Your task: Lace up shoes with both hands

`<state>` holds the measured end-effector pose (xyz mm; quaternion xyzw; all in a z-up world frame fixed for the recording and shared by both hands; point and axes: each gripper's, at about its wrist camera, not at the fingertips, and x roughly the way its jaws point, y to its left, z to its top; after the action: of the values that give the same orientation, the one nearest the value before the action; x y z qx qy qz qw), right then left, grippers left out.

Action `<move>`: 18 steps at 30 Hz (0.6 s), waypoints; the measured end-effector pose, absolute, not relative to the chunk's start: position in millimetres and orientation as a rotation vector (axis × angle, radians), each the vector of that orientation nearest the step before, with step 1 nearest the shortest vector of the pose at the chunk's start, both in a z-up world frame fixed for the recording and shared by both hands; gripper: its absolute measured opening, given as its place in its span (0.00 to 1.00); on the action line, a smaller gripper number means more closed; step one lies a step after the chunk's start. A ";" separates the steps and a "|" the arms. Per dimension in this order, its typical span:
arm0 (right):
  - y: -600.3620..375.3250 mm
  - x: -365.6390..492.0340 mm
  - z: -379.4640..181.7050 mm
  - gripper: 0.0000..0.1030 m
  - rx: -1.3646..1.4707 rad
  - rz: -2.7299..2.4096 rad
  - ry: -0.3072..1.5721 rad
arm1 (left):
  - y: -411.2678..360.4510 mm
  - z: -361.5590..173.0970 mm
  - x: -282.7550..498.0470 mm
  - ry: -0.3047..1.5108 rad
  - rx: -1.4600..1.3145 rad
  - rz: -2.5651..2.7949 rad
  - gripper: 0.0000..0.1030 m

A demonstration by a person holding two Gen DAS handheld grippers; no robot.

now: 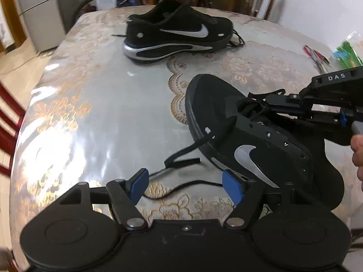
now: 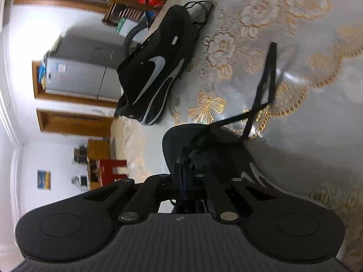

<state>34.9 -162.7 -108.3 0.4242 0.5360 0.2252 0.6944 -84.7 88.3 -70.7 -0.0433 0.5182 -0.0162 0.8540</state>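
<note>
- Two black shoes are counted on the table (image 1: 102,117): the near shoe (image 1: 245,136) at the right of the left wrist view, tipped onto its side, and the far shoe (image 1: 179,32) upright in the upper middle.
- The near shoe's long axis is seen to run from the toe at centre frame down to the lower right.
- The right gripper (image 1: 261,107) enters from the right edge; its jaws are closed on something at the shoe's throat, apparently the tongue or a lace, though which cannot be told.
- The left gripper (image 1: 188,187) is held wide open with nothing between its blue pads (image 1: 139,187).
- One loose lace (image 1: 181,158) trails from an eyelet down and left; it lies just above the open jaws, so the left gripper is judged the nearer.
- Two grippers are counted, and one hand (image 1: 358,156) at the right edge.
</note>
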 end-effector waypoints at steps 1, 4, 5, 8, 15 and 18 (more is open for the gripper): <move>-165.4 32.4 -106.8 0.02 0.959 0.480 1.185 | 87.9 -71.0 -80.9 1.090 -0.073 -0.053 0.67; -169.1 26.5 -95.1 0.02 0.981 0.452 1.150 | 86.8 -71.3 -70.6 1.086 -0.026 -0.110 0.67; -170.2 24.2 -91.7 0.02 0.987 0.444 1.140 | 86.6 -71.5 -67.7 1.083 -0.014 -0.129 0.67; -164.2 16.0 -84.8 0.02 0.917 0.422 1.100 | 86.4 -72.2 -60.4 1.079 0.014 -0.166 0.67; -160.5 15.3 -99.1 0.01 0.912 0.381 1.081 | 85.5 -74.4 -49.5 1.083 0.066 -0.224 0.67; -165.5 17.5 -105.0 0.00 0.930 0.364 1.078 | 86.9 -79.2 -43.8 1.102 0.080 -0.235 0.67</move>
<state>17.5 -165.5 -105.0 0.4244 0.4919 0.1662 0.7418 -43.8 86.9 -79.2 0.0377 0.5223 -0.1114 0.8446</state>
